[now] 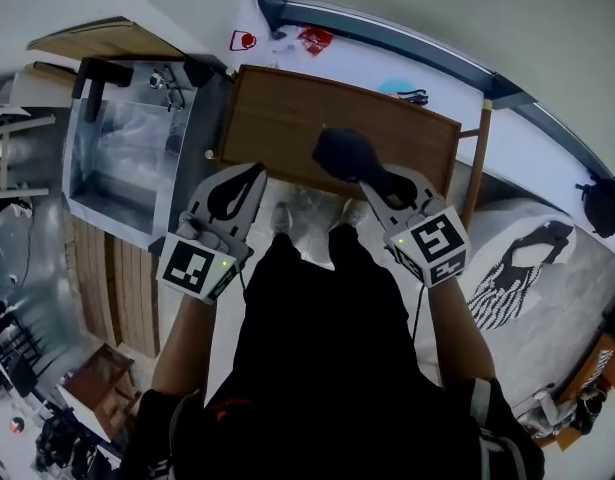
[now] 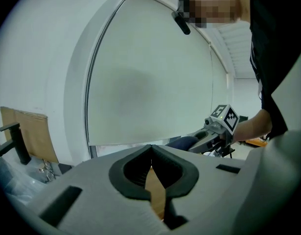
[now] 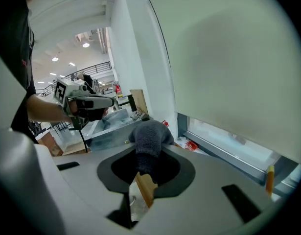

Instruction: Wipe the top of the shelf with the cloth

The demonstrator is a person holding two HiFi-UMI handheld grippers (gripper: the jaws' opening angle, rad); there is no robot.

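The shelf's brown wooden top (image 1: 287, 118) lies in front of me in the head view. A dark grey cloth (image 1: 343, 152) rests bunched on its near middle, and my right gripper (image 1: 375, 179) is shut on the cloth's near end. In the right gripper view the cloth (image 3: 150, 131) bulges out beyond that gripper's (image 3: 147, 154) tips, with the shelf's wood (image 3: 145, 189) under it. My left gripper (image 1: 255, 171) hovers at the shelf's near left edge, shut and holding nothing. In its own view the left gripper (image 2: 151, 150) has its tips touching above the shelf's wood (image 2: 156, 192).
A clear plastic bin (image 1: 125, 153) stands left of the shelf. Behind it runs a white window sill (image 1: 367, 63) with a red packet (image 1: 315, 38) and a blue item (image 1: 401, 86). A wooden post (image 1: 477, 163) and patterned bedding (image 1: 522, 263) are at the right.
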